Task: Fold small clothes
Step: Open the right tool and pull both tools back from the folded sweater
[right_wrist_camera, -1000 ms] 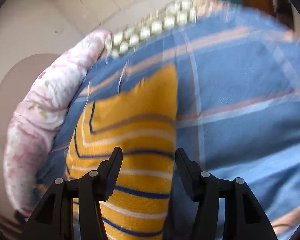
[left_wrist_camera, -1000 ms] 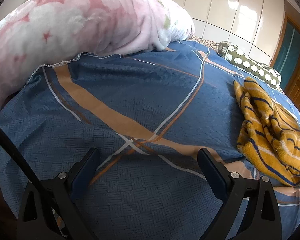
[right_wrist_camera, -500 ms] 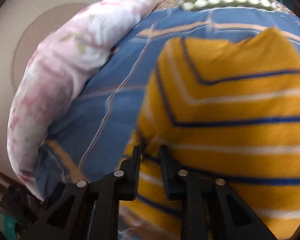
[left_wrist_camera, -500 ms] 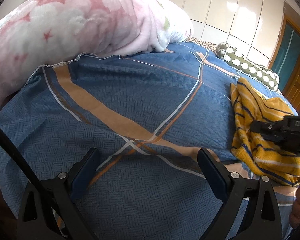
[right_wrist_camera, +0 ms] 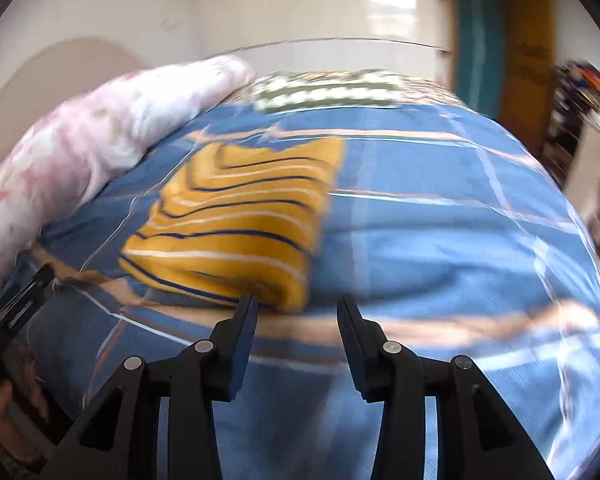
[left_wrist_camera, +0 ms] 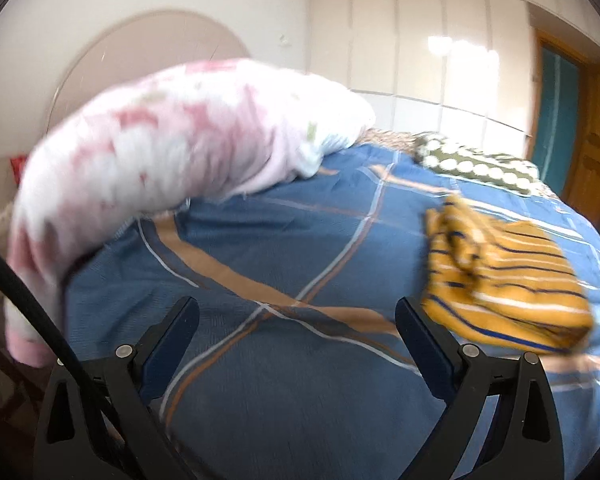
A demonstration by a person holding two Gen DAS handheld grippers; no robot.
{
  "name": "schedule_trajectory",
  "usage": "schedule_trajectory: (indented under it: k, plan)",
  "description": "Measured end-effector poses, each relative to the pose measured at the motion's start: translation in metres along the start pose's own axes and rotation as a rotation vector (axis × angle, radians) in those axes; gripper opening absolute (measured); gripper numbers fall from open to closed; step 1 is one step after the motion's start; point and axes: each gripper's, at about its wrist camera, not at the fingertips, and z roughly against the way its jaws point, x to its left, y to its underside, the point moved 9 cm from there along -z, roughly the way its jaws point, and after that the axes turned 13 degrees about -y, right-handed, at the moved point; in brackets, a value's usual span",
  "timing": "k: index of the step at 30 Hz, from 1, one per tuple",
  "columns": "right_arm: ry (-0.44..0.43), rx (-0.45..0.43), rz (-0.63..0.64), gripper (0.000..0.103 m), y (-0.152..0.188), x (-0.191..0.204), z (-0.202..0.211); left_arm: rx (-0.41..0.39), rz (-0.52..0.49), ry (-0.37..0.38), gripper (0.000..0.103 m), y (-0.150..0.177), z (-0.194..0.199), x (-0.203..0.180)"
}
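Garment: yellow striped cloth [left_wrist_camera: 504,280] [right_wrist_camera: 240,220], folded into a rough block, lying on the bed; dark blue and white stripes; one thick folded edge faces the right claw.
Bed: blue cover [left_wrist_camera: 300,240] [right_wrist_camera: 440,240] with tan and white crossing bands.
Left claw [left_wrist_camera: 298,322]: jaws wide apart, nothing between them, above bare cover; the cloth lies just past its right finger, apart from it.
Right claw [right_wrist_camera: 296,312]: jaws moderately open, holding nothing; its left fingertip sits just at the near folded edge of the cloth, contact unclear owing to blur.
Blanket: pink and white roll [left_wrist_camera: 160,152] [right_wrist_camera: 80,152] along the far left side of the bed.
Pillow: green with white dots [left_wrist_camera: 480,164] [right_wrist_camera: 340,88] at the far edge, beyond the cloth.
Door: wooden [left_wrist_camera: 596,140], at far right of the room.
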Motion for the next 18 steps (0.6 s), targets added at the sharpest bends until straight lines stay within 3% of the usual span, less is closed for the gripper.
schedule_trajectory:
  k: [6, 8, 11, 14, 18]
  plan:
    - [0.026, -0.066, -0.034, 0.052, 0.006, -0.017, 0.041, -0.227, -0.059, -0.049, 0.103, -0.041, 0.104, 0.002]
    - [0.037, -0.092, -0.025, 0.056, 0.003, -0.013, 0.05, -0.264, -0.046, -0.007, 0.103, -0.048, 0.132, -0.002]
    - [0.019, -0.112, -0.022, 0.059, 0.004, -0.007, 0.06, -0.249, -0.036, 0.118, 0.103, -0.048, 0.16, -0.015]
    - [0.033, -0.122, 0.002, 0.064, 0.009, -0.001, 0.069, -0.259, -0.09, 0.14, 0.103, -0.039, 0.178, -0.034]
    - [0.082, -0.105, 0.052, 0.07, 0.022, 0.006, 0.071, -0.185, -0.208, 0.169, 0.103, -0.016, 0.173, -0.061]
